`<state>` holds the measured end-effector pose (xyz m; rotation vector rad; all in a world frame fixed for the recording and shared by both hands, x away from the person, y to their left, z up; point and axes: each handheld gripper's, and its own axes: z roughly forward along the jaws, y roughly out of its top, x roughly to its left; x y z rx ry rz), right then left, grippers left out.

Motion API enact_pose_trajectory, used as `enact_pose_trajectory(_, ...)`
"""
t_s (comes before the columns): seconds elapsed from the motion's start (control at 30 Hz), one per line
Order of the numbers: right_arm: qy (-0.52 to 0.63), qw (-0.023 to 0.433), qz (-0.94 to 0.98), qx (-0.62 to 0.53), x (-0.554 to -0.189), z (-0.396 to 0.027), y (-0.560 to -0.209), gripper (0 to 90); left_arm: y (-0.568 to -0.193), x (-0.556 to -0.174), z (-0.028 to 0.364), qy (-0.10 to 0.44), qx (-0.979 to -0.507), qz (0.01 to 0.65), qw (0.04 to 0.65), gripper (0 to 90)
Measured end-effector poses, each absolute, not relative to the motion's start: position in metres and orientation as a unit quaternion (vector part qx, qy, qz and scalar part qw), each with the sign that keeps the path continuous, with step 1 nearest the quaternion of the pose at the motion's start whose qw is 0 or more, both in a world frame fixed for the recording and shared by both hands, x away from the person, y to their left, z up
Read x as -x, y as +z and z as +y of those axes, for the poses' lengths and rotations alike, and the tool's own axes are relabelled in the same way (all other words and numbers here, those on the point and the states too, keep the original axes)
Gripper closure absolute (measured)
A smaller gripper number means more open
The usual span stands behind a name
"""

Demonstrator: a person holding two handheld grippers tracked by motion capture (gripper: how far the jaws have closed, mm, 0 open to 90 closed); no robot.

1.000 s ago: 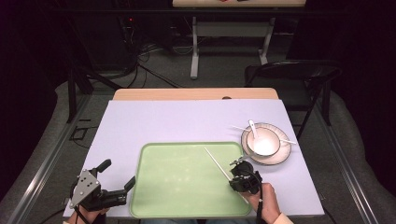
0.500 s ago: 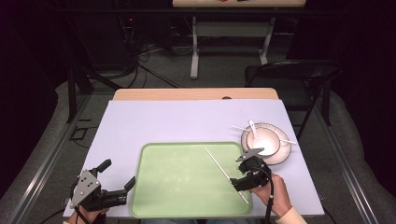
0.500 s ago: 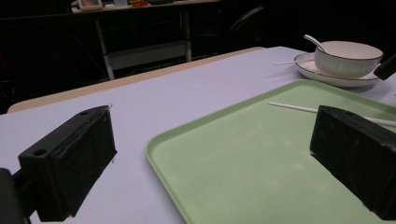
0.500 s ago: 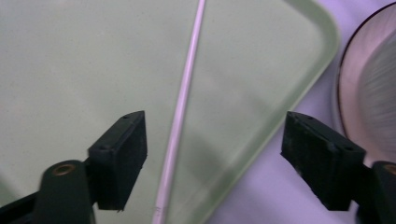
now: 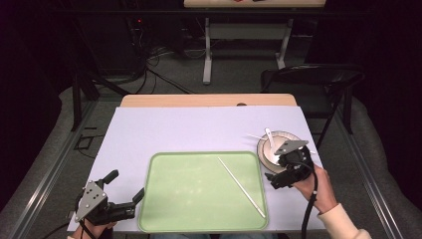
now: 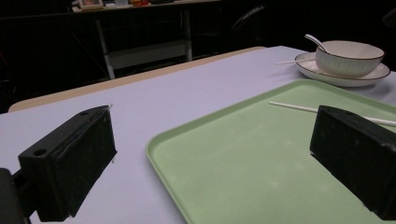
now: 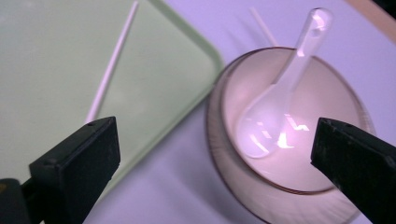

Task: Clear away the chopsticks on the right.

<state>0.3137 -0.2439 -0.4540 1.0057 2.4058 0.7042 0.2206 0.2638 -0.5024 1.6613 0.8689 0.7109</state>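
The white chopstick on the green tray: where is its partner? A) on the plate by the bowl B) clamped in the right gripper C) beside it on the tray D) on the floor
A: the second chopstick lies across the plate beside the bowl.

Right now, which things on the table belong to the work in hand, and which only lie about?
Belong to the work:
chopstick on the green tray
bowl with spoon, under the open right gripper

Lie about:
second chopstick
plate
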Motion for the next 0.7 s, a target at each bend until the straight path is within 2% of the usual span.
enact_pose_trajectory(0.23, 0.247, 0.243, 0.855, -0.385, -0.335, -0.283, -0.432, 0.0, -0.502, -0.22, 0.264, 0.3, -0.697, 0.366, 0.539, 0.0)
enact_pose_trajectory(0.7, 0.216, 0.238, 0.861, -0.395, -0.39, -0.322, -0.413, 0.0, -0.502, -0.22, 0.264, 0.3, -0.695, 0.366, 0.54, 0.0)
